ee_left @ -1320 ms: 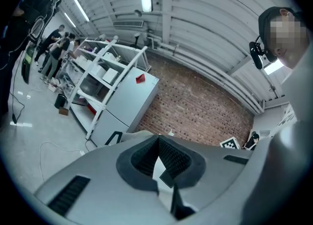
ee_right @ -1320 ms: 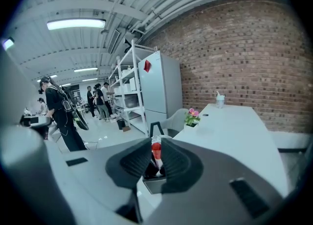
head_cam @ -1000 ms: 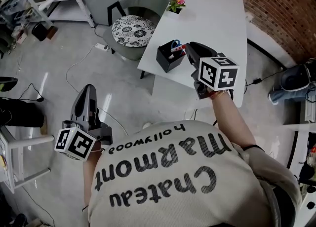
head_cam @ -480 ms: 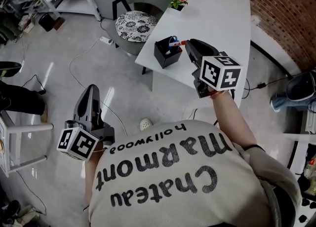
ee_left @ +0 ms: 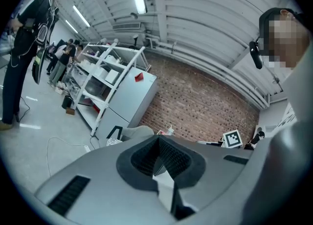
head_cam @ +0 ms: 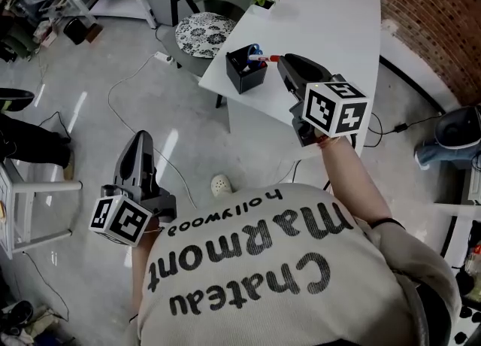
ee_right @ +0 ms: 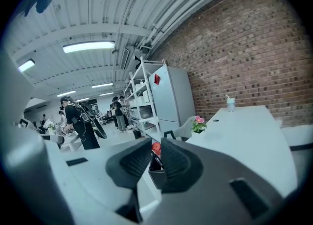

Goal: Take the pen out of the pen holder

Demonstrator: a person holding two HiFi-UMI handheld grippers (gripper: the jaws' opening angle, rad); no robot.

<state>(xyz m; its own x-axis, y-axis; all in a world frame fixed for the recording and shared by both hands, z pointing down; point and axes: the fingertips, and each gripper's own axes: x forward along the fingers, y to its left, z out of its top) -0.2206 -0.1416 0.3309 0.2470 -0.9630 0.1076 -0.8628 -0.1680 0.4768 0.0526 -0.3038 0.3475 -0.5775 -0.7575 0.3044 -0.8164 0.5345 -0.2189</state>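
A: Pen [head_cam: 263, 57], where is it?
B: Red end pinched in my right gripper [head_cam: 279, 60] jaws, other end at the pen holder [head_cam: 242, 74] on the counter [head_cam: 331, 21] corner.
A: Arms?
B: Right reaches forward, tilted slightly down. Left gripper [head_cam: 140, 138] hangs low over the floor [head_cam: 83, 134], jaws pressed together.

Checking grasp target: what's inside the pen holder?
A blue-handled item and a red-capped pen stick out of the pen holder; the pen's cap sits between the right gripper's jaws. The holder's walls hide their lower ends and anything shorter.
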